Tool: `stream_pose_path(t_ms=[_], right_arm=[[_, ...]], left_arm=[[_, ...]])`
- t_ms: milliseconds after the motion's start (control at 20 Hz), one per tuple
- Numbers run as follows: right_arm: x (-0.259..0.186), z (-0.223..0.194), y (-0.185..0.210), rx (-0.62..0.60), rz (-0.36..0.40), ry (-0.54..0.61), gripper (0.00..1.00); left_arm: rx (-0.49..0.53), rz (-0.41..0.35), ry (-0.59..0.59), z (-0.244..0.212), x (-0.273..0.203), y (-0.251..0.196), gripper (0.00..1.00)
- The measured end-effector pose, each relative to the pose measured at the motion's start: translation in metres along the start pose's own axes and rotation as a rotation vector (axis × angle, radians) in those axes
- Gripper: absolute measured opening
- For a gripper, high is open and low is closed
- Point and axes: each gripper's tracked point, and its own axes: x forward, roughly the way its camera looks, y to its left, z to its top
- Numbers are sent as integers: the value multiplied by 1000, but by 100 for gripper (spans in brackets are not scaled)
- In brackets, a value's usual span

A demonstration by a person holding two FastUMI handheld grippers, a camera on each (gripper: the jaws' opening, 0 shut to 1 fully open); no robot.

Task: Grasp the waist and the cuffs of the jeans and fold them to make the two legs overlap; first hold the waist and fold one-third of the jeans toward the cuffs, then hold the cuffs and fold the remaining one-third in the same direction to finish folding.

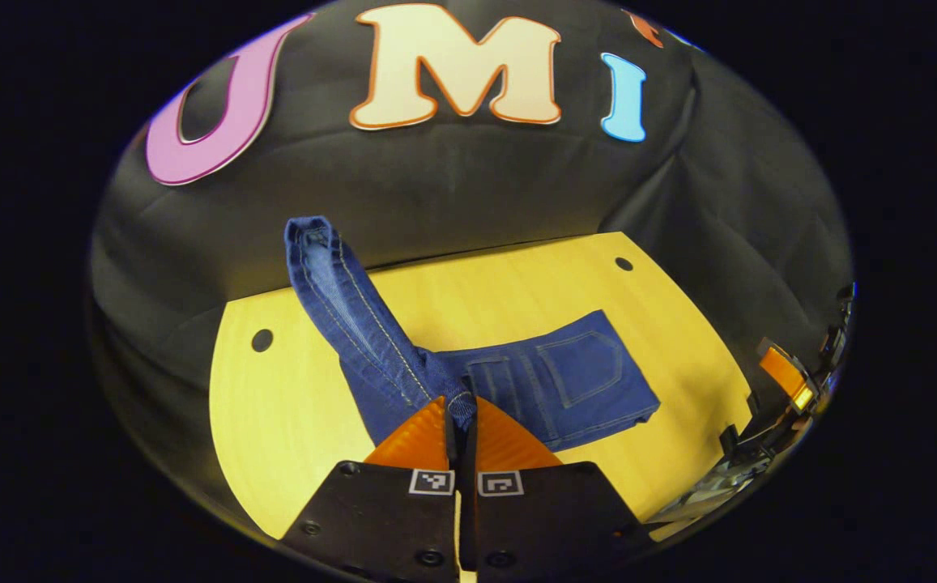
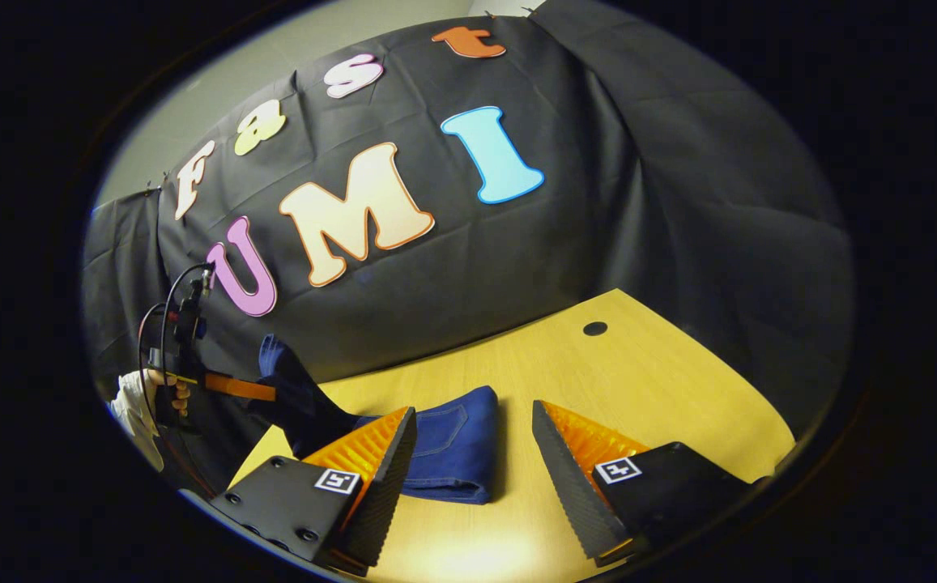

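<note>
Orange fingers of the left gripper (image 1: pixel 460 429) sit pressed together on a fold of denim, pinching the leg end of the jeans (image 1: pixel 565 380) and lifting it, so that a strip of cloth rises up and away beyond the fingertips while the folded waist part, pocket up, lies flat on the wooden table (image 1: pixel 679 324) just ahead and to the right of them. Judging by that, the last step is in hand: the cuffs are held and must be carried over the folded part and laid down squarely. From the right gripper view, the right gripper (image 2: pixel 472 453) hovers with its fingers spread wide and empty, the folded edge of the jeans between and just beyond them. Farther off at left, a hand (image 2: pixel 172 397) holds the left gripper roughly level; how much cloth it has pinched is hard to tell from there.
</note>
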Motion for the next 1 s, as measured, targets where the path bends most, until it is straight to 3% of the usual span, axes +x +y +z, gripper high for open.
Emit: stream_pose_path(t_ms=[350,700,900,1000], right_arm=[[-18,13,-44,-19,-39,2,89],[-29,9,-84,-26,-92,31,89],[-29,6,-85,-47,-82,40,89],[-25,4,-79,-50,-53,52,90]], left_arm=[[37,-107,36,-3,41,-93,0],[90,-125,104,-43,94,-151,0],[44,-98,79,-63,133,-169,1],[-20,-167,28,-65,128,-193,4]])
